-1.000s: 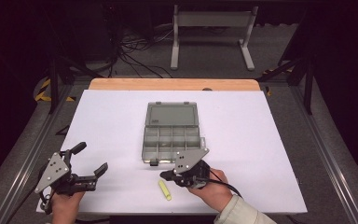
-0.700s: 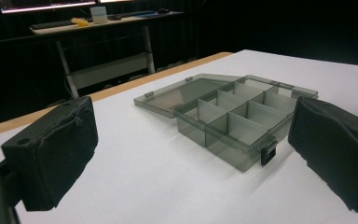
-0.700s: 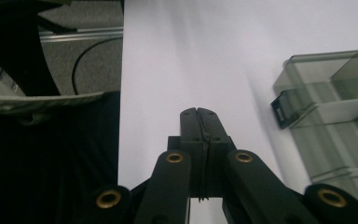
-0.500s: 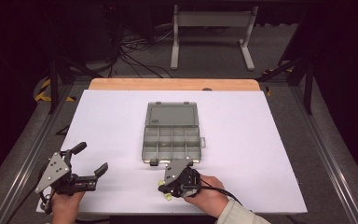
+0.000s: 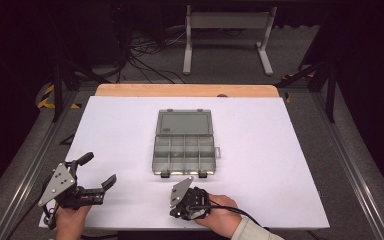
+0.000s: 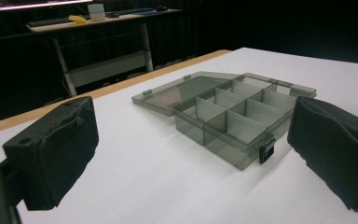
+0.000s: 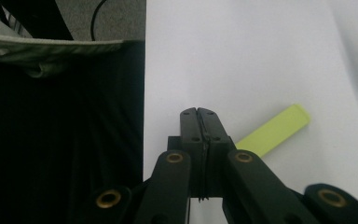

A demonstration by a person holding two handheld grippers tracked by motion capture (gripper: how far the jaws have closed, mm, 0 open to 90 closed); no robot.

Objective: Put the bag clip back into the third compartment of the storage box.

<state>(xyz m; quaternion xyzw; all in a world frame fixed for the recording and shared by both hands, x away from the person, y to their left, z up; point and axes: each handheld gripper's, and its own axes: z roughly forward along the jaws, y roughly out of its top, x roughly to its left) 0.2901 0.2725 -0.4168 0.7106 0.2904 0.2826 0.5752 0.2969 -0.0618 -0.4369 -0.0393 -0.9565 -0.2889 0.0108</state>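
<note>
- A smoky grey compartment box (image 5: 185,144) lies open in the middle of the white worktop (image 5: 280,150), its lid folded flat on the far side and its divided tray toward the person.
- From the left gripper view the tray's compartments (image 6: 235,116) look bare, and a small black latch (image 6: 266,152) sits on its near corner.
- The left gripper (image 5: 96,175) is held at the near left edge of the worktop, jaws spread wide apart with nothing between them, well apart from the box.
- The right gripper (image 5: 177,212) is low at the near edge, in front of the box, tipped down toward the worktop.
- Its jaws are pressed together, nothing visibly between them.
- A lime-green stick (image 7: 275,130) lies flat on the worktop just beside those closed jaws, partly hidden behind them; whether they touch it, I can't tell.
</note>
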